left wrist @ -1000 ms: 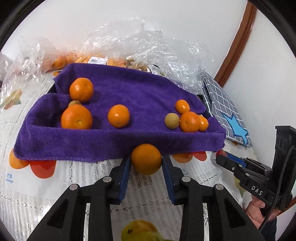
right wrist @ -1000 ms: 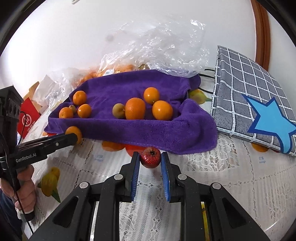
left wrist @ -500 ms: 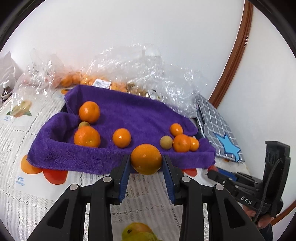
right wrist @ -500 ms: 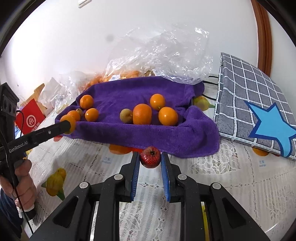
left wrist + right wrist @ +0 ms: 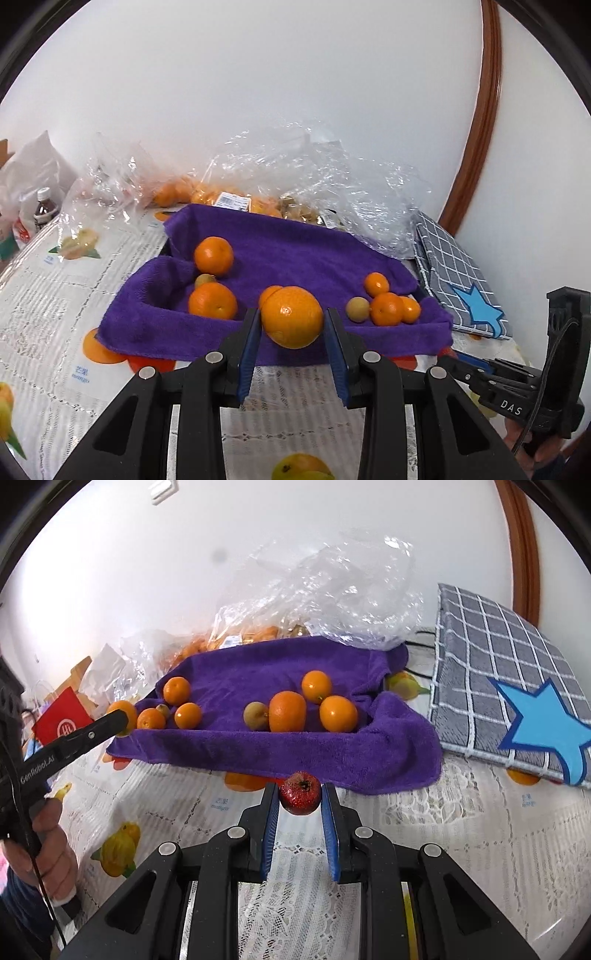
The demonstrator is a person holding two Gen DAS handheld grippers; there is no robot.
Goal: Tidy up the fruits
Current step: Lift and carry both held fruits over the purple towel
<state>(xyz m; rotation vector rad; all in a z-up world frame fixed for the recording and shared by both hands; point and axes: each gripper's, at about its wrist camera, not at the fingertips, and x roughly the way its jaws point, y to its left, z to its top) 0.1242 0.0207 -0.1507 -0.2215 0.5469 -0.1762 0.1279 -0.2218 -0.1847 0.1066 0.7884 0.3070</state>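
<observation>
**Both grippers loaded at the towel's near edge**

Left side of table: small dark bottle (image 5: 44, 209) by white bags, clear plastic bags (image 5: 317, 177) of fruit along the wall behind.

Left gripper (image 5: 291, 325): blue pads clamped on a large orange (image 5: 293, 316), held off the table, level with the near edge of the purple towel (image 5: 295, 254).

On the towel: three oranges and a small yellowish fruit at left; at right a pale round fruit (image 5: 357, 309) touching a cluster of three small oranges (image 5: 391, 304).

Right gripper (image 5: 300, 805): pads closed on a small red fruit (image 5: 300, 793), just short of the towel's near hem, above the lace tablecloth (image 5: 461, 830).

Far right: grey checked cushion (image 5: 498, 679) with blue star, lying beside the towel
</observation>
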